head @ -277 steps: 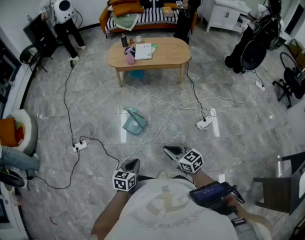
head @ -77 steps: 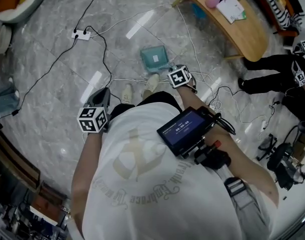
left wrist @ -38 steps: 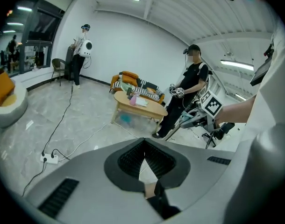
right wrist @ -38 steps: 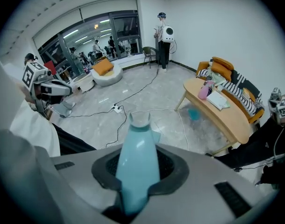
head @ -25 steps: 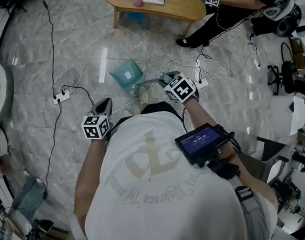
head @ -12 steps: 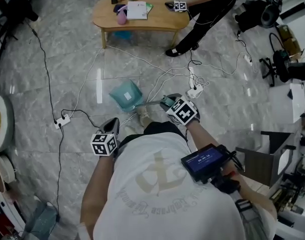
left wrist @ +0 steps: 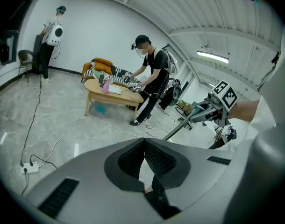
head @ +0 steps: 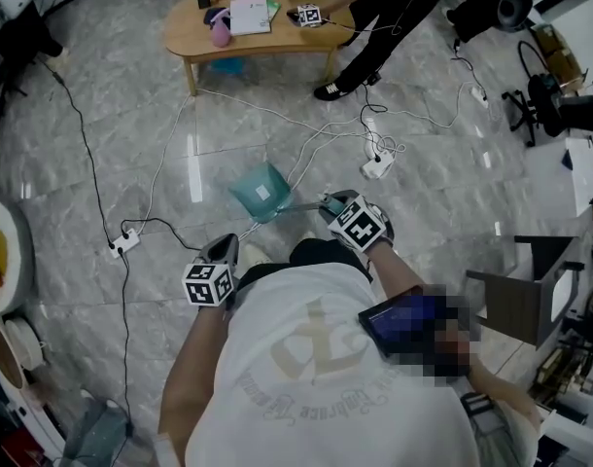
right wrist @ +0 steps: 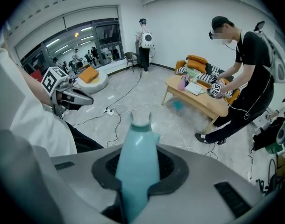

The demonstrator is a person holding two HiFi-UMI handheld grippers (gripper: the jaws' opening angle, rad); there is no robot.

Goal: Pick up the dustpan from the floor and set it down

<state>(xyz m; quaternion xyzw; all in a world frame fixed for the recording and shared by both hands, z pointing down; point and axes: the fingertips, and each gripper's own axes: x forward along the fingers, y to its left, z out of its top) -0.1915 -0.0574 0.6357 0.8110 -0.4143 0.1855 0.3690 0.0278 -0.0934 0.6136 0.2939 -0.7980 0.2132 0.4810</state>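
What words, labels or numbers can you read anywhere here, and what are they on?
Nothing here reads clearly.
The curved print on the shirt: too blurred.
The white label on the dustpan: too small.
The marker cubes: square patterns only, no words.
The papers on the coffee table: too small.

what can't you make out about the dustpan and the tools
- Head view: whether the dustpan touches the floor, seen from above.
- Head view: the right tool's jaws, under its marker cube.
- Left gripper view: the pan, behind the left tool; only the handle shows.
- Head view: items on the table, too small.
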